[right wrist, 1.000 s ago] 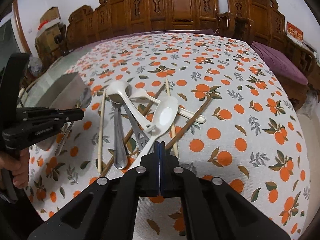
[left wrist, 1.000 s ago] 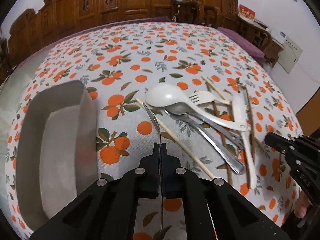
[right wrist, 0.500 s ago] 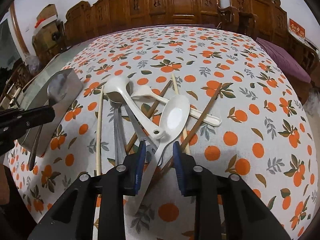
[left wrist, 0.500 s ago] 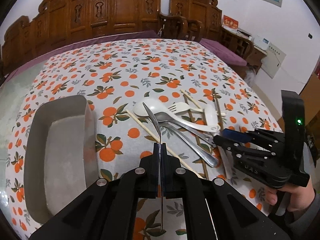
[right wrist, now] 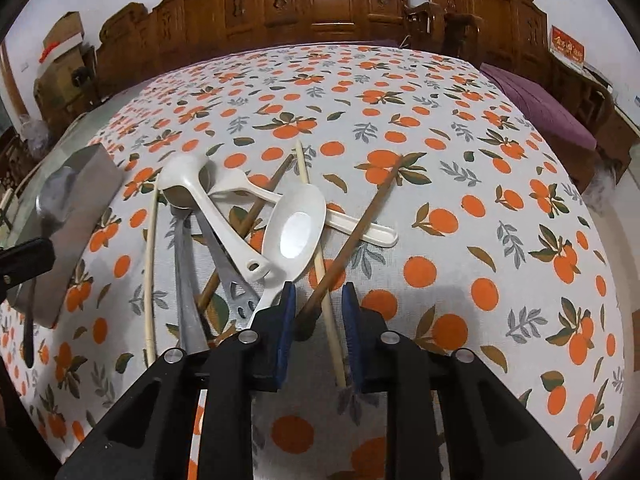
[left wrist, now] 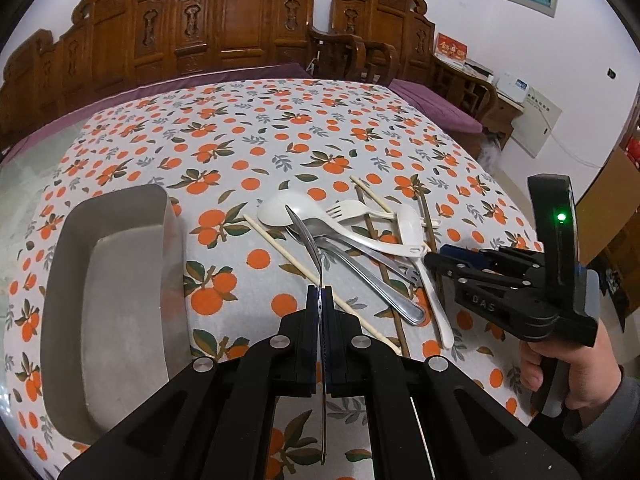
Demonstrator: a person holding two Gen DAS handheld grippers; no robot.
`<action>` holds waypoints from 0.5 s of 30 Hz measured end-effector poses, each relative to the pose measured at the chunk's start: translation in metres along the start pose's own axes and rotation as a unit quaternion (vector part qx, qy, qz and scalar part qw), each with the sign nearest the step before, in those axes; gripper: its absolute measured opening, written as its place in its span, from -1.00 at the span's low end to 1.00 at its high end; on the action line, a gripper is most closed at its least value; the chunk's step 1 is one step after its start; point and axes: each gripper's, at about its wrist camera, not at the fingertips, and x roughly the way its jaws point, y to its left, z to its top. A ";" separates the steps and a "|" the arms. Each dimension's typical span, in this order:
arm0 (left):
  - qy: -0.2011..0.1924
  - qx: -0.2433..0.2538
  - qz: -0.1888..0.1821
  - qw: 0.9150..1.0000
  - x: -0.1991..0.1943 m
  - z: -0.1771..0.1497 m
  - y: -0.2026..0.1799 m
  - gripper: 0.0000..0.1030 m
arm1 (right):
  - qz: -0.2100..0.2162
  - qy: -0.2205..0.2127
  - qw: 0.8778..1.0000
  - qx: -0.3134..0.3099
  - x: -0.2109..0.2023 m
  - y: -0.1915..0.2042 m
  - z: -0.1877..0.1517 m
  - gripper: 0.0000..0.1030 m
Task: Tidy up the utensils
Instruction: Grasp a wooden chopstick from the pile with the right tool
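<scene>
My left gripper [left wrist: 320,300] is shut on the handle of a metal spoon [left wrist: 306,236], held edge-on above the tablecloth beside the steel tray [left wrist: 174,264]. In the right wrist view that spoon's bowl [right wrist: 54,196] hangs in front of the tray [right wrist: 94,208]. My right gripper [right wrist: 318,314] is low over the utensil pile, jaws closing. A dark brown chopstick [right wrist: 352,236] and a pale chopstick [right wrist: 320,276] lie between the pads, which do not press on them. A white soup spoon [right wrist: 298,228] lies just left of the jaws.
The pile also holds a white ladle [right wrist: 192,184], a white plastic fork [right wrist: 240,184], a metal spoon [right wrist: 186,280], a metal fork [right wrist: 236,296] and more chopsticks [right wrist: 150,264]. Carved wooden chairs [left wrist: 240,32] line the far side of the table.
The right gripper went from shut to open, sank onto the pile, and shifted from the white spoon's handle to the chopsticks. The left gripper drew up and back with the metal spoon.
</scene>
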 end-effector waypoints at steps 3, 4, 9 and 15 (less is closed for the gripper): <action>-0.002 -0.001 0.000 1.000 -0.001 -0.001 0.000 -0.98 | -0.006 0.003 1.000 0.014 -0.001 -0.006 -0.001 -0.87; -0.003 0.000 -0.001 1.000 -0.002 -0.001 0.000 -0.98 | -0.005 0.004 1.000 0.018 -0.002 -0.008 -0.001 -0.88; -0.009 -0.002 -0.003 1.000 -0.009 0.000 0.002 -0.98 | -0.011 -0.002 0.999 0.037 -0.013 -0.018 -0.005 -0.89; -0.021 -0.007 -0.001 1.000 -0.021 0.003 0.013 -0.98 | 0.006 -0.019 0.999 0.046 -0.030 -0.020 -0.007 -0.89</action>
